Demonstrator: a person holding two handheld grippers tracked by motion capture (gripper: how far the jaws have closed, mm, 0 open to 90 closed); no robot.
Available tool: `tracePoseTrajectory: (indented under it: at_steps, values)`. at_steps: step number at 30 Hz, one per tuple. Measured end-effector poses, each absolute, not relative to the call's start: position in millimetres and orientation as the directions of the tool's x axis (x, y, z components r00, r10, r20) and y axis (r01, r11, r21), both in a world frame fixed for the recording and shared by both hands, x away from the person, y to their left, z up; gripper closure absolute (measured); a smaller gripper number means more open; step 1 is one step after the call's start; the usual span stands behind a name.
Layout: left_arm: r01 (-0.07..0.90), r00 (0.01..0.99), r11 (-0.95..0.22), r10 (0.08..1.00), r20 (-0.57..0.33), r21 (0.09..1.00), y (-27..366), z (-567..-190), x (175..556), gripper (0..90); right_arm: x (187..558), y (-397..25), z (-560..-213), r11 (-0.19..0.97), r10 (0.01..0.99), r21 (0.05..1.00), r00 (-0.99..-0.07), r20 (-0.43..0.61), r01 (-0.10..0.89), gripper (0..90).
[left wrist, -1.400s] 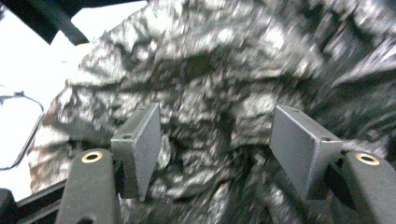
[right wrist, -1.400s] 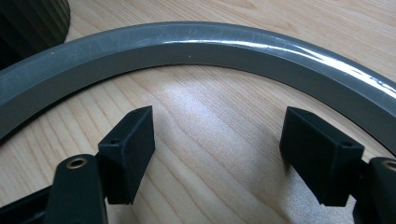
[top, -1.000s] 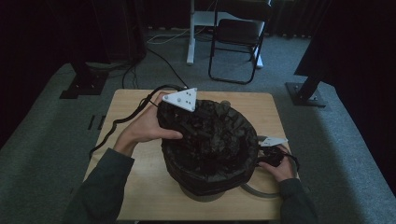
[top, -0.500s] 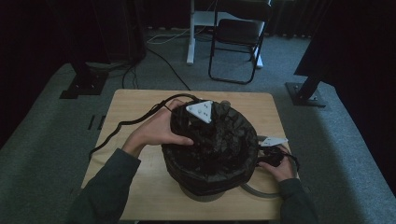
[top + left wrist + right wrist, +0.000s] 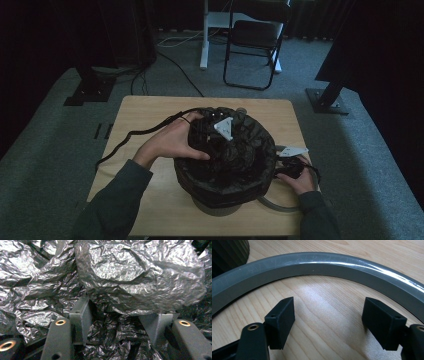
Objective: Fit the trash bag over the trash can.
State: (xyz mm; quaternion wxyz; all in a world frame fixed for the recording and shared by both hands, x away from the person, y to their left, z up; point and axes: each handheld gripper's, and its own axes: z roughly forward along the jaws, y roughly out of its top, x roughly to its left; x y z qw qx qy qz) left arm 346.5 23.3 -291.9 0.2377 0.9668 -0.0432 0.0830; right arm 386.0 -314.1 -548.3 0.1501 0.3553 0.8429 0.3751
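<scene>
Black crinkled plastic: the bin liner (image 5: 235, 160) is draped over the grey bin (image 5: 215, 206) at the centre of the wooden table (image 5: 145, 120), its mouth bunched over the top. Left gripper (image 5: 218, 131) has gone from the liner's near-left rim a second ago to over its middle; the grey plate now sits further right and lower in the high view, left hand (image 5: 172, 142) following onto the rim. In the left gripper view the jaws stand spread apart, with a puffed fold of liner (image 5: 140, 277) just above them and more crumpled film between; whether the pads touch it can't be told. Right gripper (image 5: 290, 165) is unchanged, at the table's right edge just beside the bin. Its jaws are spread wide over bare wood, nothing between them, with the grey ring (image 5: 317, 265) arcing just beyond the tips. Right hand (image 5: 300, 181) hasn't moved.
</scene>
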Motion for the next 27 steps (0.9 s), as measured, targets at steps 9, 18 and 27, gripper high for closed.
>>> tracePoseTrajectory:
  at_steps: [9,18,27]
  values:
    - [-0.124,0.982,-0.895,-0.049,0.182,0.429,20.9,-295.0,345.7,44.9,385.9,-313.8,-548.4,0.467,0.712,0.739,-0.702,0.011,0.485,25.7]
    - [-0.144,0.978,-0.871,-0.053,0.201,0.47,26.3,-291.6,343.5,41.7,386.0,-314.0,-548.3,0.465,0.712,0.739,-0.702,0.014,0.487,25.7]
    - [-0.146,0.973,-0.801,-0.012,0.229,0.58,47.4,-270.9,341.9,37.0,386.0,-314.0,-548.3,0.465,0.712,0.739,-0.702,0.014,0.487,25.7]
